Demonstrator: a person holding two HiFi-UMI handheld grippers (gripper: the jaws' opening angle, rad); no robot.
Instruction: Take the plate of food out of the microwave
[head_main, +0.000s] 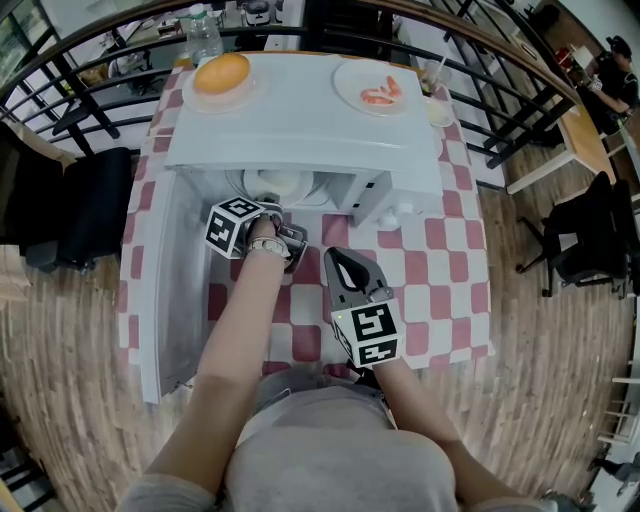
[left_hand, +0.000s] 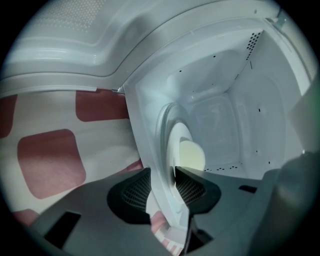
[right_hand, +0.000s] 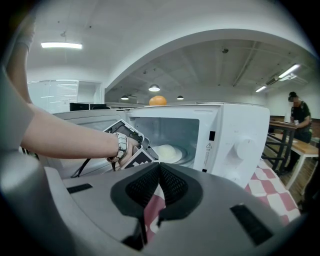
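A white microwave (head_main: 300, 130) stands on the checked table with its door (head_main: 175, 290) swung open to the left. Inside lies a white plate (head_main: 290, 183) carrying a pale dome of food (left_hand: 192, 155). My left gripper (head_main: 272, 212) reaches into the opening. In the left gripper view its jaws (left_hand: 162, 192) grip the plate (left_hand: 167, 145) at the near rim, one pad on each face. My right gripper (head_main: 340, 262) hovers over the table in front of the microwave, shut (right_hand: 159, 172) and holding nothing. It looks at the plate (right_hand: 170, 152) and my left hand.
On top of the microwave sit a plate with a bun (head_main: 222, 75) and a plate with shrimp (head_main: 378, 92). A water bottle (head_main: 205, 35) stands behind. The red-and-white tablecloth (head_main: 440, 270) spreads to the right. A black chair (head_main: 90, 200) stands left; a person (head_main: 615, 75) sits far right.
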